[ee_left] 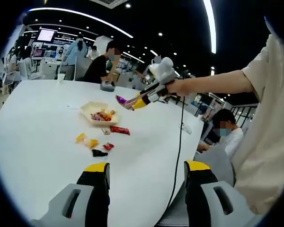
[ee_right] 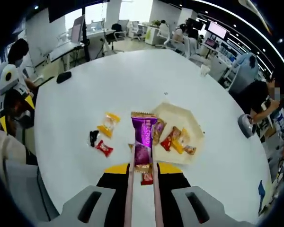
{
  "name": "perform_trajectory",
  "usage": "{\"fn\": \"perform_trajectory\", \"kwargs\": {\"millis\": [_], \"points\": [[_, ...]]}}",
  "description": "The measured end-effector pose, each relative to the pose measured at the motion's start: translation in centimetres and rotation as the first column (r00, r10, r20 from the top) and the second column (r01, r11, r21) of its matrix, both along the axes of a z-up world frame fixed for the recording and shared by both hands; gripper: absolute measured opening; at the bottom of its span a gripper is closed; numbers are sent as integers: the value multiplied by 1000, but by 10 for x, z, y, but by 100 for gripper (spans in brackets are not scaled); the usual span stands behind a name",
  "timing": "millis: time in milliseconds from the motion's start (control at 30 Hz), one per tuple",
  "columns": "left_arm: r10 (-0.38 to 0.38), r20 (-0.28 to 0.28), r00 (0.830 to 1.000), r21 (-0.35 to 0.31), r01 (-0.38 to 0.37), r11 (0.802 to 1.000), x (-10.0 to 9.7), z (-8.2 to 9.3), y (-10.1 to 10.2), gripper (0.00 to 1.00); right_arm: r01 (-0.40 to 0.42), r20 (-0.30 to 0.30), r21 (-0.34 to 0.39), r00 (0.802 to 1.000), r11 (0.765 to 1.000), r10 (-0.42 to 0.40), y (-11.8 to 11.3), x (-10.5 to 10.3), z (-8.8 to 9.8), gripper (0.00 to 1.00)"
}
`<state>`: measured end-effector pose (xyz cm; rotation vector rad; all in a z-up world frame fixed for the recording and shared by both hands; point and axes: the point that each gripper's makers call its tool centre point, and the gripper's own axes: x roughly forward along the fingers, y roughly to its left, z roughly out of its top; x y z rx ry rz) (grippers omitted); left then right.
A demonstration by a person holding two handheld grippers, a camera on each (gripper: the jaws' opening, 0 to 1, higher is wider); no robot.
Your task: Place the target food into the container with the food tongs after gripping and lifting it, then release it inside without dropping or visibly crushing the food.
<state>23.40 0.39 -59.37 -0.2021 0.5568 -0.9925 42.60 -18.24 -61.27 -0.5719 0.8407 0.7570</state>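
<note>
The right gripper (ee_right: 143, 177) is clamped on pink tongs (ee_right: 142, 189), which pinch a purple snack packet (ee_right: 143, 137) in the air, the tray (ee_right: 189, 118) at its 3 o'clock. The packet looks light, crinkly and slippery; a mid-body hold suits it. The left gripper (ee_left: 146, 172) stands spread, holding nothing.

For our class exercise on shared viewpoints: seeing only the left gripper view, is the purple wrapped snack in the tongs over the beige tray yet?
Observer: In the right gripper view the purple wrapped snack lines up with the beige hexagonal tray's left rim, not its middle.
Operator: How is it gripped?
Observer: Lengthwise between the pink food tongs' arms, squeezed by the right gripper.
Operator: Anything underneath?
Observer: A red wrapped sweet lies on the white table below the tongs.
</note>
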Motion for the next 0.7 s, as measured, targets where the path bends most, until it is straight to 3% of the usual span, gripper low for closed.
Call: {"fn": "perform_trajectory", "kwargs": {"millis": [700], "points": [[-7, 3, 1000, -10, 7, 1000, 3, 1, -3, 62, -16, 32, -40, 999, 999, 17, -8, 22, 17, 20]]}}
